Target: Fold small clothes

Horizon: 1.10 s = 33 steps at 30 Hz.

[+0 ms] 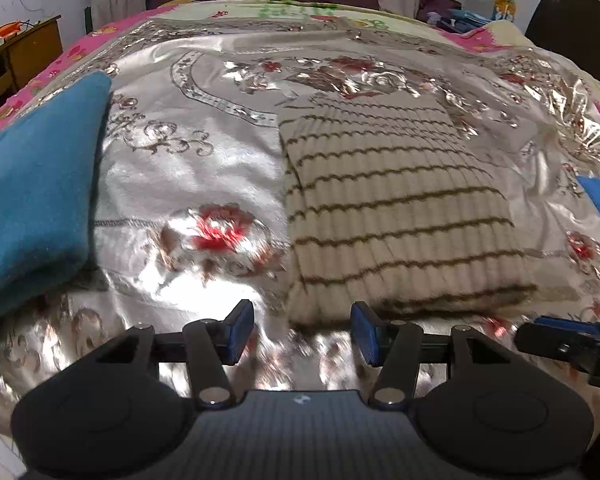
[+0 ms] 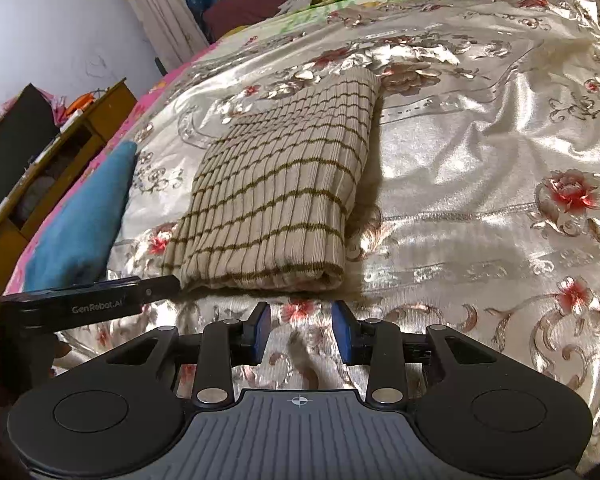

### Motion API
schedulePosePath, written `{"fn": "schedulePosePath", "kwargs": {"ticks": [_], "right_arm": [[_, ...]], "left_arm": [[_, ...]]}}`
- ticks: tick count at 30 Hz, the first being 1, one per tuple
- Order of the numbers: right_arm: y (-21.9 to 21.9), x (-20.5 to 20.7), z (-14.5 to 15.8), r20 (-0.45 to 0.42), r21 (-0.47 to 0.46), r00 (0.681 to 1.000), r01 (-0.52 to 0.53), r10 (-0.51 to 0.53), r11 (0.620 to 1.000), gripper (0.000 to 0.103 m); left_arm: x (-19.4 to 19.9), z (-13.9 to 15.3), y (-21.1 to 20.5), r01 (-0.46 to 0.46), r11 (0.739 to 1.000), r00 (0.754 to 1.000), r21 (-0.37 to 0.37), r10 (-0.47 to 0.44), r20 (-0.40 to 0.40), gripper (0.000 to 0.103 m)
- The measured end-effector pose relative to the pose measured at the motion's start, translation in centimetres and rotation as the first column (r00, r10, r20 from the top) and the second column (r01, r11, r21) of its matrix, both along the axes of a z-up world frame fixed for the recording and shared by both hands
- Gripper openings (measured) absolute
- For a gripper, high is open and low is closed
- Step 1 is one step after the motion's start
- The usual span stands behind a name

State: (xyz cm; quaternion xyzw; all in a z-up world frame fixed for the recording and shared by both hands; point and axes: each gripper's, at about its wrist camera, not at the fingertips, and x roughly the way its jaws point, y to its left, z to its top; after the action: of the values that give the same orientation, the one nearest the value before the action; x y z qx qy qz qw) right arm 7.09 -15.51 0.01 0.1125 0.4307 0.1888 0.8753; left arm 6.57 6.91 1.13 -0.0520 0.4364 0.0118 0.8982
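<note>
Left tool (image 1: 302,332) jaws apart, nothing between them, hovering at near edge of folded striped sweater (image 1: 396,208). Right tool (image 2: 300,334) also parted, empty, just short of sweater. Sweater lies flat on shiny floral bedspread (image 2: 480,168); blue cloth (image 1: 32,200) beside it.

Striped garment (image 1: 396,208): beige ribbed knit crossed by thin olive-brown stripes. State: folded into a neat, thick rectangle of several layers, the rounded fold edge nearest the cameras, the long sides running away up the bed. Pose: lying flat. Location: on the shiny floral bedspread (image 1: 188,168), about mid-bed, with a blue cloth (image 1: 32,200) well apart to its left.
</note>
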Motion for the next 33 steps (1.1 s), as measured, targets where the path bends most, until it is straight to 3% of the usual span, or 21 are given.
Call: {"fn": "schedulePosePath", "kwargs": {"ticks": [9, 25, 33], "right_arm": [[0.5, -0.8, 0.1, 0.004, -0.016, 1.000, -0.003, 0.003, 1.000, 0.036], [1.2, -2.5, 0.4, 0.048, -0.081, 0.999, -0.005, 0.009, 0.997, 0.051], [1.7, -3.1, -0.2, 0.050, -0.130, 0.999, -0.008, 0.014, 0.992, 0.058]], "left_arm": [[-1.7, 0.0, -1.4, 0.020, 1.000, 1.000, -0.009, -0.020, -0.017, 0.065], [-3.3, -0.2, -2.4, 0.026, 0.999, 0.999, -0.040, -0.027, -0.040, 0.076], [-4.1, -0.2, -3.0, 0.027, 1.000, 0.999, -0.016, -0.028, -0.038, 0.081]]}}
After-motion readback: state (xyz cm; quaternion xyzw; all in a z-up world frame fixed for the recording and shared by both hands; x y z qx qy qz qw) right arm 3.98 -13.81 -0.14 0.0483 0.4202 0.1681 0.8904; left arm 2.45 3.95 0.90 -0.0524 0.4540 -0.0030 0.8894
